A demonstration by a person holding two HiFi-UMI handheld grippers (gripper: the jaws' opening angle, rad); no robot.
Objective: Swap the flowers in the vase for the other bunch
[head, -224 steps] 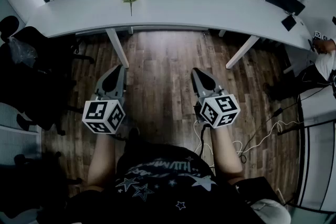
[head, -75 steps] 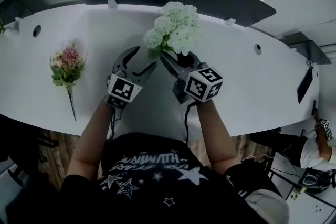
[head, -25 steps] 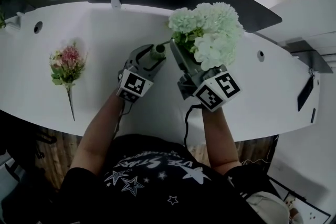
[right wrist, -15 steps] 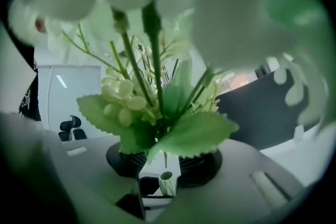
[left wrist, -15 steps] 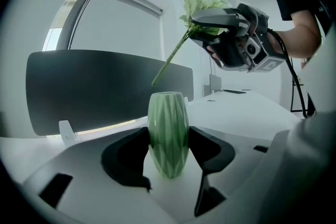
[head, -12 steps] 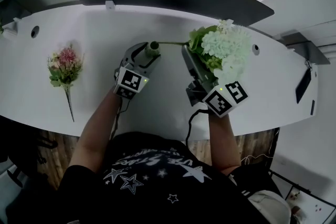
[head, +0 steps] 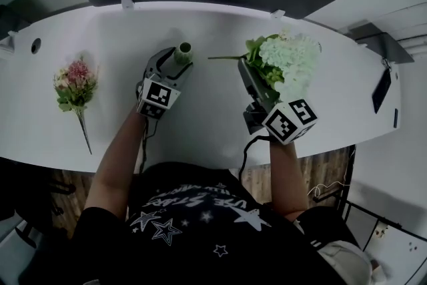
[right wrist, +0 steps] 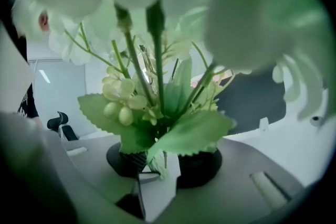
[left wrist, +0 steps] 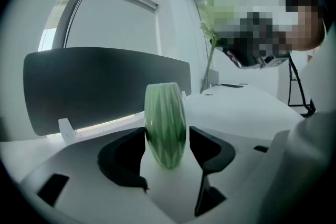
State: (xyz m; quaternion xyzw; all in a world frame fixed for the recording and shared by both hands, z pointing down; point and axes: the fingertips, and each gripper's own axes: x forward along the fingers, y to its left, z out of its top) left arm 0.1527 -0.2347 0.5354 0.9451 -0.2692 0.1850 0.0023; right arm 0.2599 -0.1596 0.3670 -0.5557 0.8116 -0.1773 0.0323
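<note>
— White bunch [head: 287,67]: which way does it point?
— Slanted above the tabletop [head: 200,123], blooms up, stem tip toward the vase [left wrist: 165,123]. The right gripper [head: 248,71] has just tightened its jaws on the stems.
— And the vase?
— Upright, pinched between the left gripper [left wrist: 166,147] jaws

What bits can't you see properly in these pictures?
- Inside the vase: head view, mouth too small and dark.
- Blooms of white flowers: right gripper view, blurred, too close.
- Grip of right tool: same view, leaves cover the stems.
- Detail of pink bunch: head view only, too small.
</note>
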